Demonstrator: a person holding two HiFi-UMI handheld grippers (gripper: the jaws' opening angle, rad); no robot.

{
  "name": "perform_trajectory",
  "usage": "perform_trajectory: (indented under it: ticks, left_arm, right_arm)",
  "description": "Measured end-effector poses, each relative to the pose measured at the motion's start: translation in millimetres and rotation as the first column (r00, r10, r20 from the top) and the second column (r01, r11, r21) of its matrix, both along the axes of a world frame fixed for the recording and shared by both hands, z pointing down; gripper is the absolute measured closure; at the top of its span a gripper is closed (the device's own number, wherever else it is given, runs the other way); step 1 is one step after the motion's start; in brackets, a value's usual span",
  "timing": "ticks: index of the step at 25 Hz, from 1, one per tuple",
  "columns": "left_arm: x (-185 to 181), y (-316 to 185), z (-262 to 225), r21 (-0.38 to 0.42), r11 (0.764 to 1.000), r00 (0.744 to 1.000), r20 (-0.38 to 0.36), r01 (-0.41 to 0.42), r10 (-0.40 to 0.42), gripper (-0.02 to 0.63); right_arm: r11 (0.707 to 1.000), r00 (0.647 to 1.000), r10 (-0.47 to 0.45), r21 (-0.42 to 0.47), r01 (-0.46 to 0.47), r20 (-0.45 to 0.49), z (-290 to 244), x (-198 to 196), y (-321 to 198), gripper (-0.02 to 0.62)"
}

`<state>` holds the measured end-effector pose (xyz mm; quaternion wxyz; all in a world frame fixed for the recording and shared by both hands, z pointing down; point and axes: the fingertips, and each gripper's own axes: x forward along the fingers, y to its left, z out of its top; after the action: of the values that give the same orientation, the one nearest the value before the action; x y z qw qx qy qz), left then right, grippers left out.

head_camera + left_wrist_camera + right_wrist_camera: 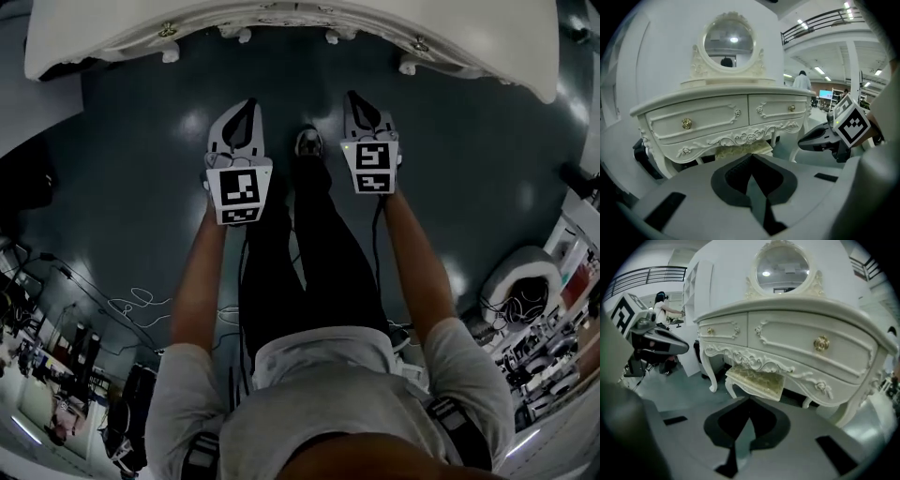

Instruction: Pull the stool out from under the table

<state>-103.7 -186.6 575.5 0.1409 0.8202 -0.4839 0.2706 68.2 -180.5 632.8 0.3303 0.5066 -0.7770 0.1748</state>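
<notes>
Left gripper (751,159) and right gripper (749,403), as I read them, have jaws pressed together on nothing; the stool (757,380) sits tucked under the desk's (787,338) front edge, ahead of both, untouched.

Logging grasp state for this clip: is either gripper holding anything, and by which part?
Nothing is held. The left gripper and right gripper are both shut and empty, short of the stool.

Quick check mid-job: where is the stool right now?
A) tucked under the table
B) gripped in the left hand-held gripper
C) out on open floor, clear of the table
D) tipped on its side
A: the stool stands upright with its cushioned seat beneath the carved front edge of the table, as both gripper views show.
</notes>
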Motion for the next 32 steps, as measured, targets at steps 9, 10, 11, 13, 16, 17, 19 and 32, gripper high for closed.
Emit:
perform_trajectory:
  ticks: [9, 10, 11, 13, 16, 17, 19, 32]
  left_arm:
    - [-15, -14, 70, 0.050, 0.996, 0.993, 0.095, -0.070, 0.065, 0.601]
    - [-18, -17, 77, 0.056, 0.994, 0.988, 0.128, -0.095, 0.087, 0.601]
    - [-20, -24, 83, 0.070, 0.990, 0.981, 0.162, -0.120, 0.107, 0.601]
    - [-20, -44, 89, 0.115, 0.980, 0.968, 0.214, -0.160, 0.133, 0.601]
    - [-10, -45, 100, 0.148, 0.966, 0.956, 0.237, -0.212, 0.174, 0.601]
    - [-8, -46, 106, 0.154, 0.961, 0.951, 0.248, -0.229, 0.187, 0.601]
    - [-6, -52, 119, 0.163, 0.954, 0.940, 0.279, -0.251, 0.199, 0.601]
    - [-1, -120, 180, 0.276, 0.815, 0.648, 0.746, -0.509, 0.151, 0.601]
  right_arm:
    - [0.972, 0.939, -0.180, 0.096, 0.216, -0.293, 44, -10, -30, 0.580]
    - [0.965, 0.924, -0.192, 0.107, 0.239, -0.331, 49, -9, -34, 0.580]
    - [0.961, 0.916, -0.194, 0.121, 0.250, -0.350, 52, -9, -42, 0.580]
    - [0.955, 0.914, -0.177, 0.162, 0.250, -0.364, 55, -6, -63, 0.580]
    - [0.952, 0.908, -0.159, 0.184, 0.245, -0.388, 62, -2, -64, 0.580]
    - [0.951, 0.907, -0.155, 0.190, 0.244, -0.391, 66, -3, -63, 0.580]
    - [0.947, 0.907, -0.150, 0.206, 0.246, -0.395, 74, -6, -66, 0.580]
    - [0.899, 0.700, -0.136, 0.209, 0.384, -0.701, 136, 11, -116, 0.578]
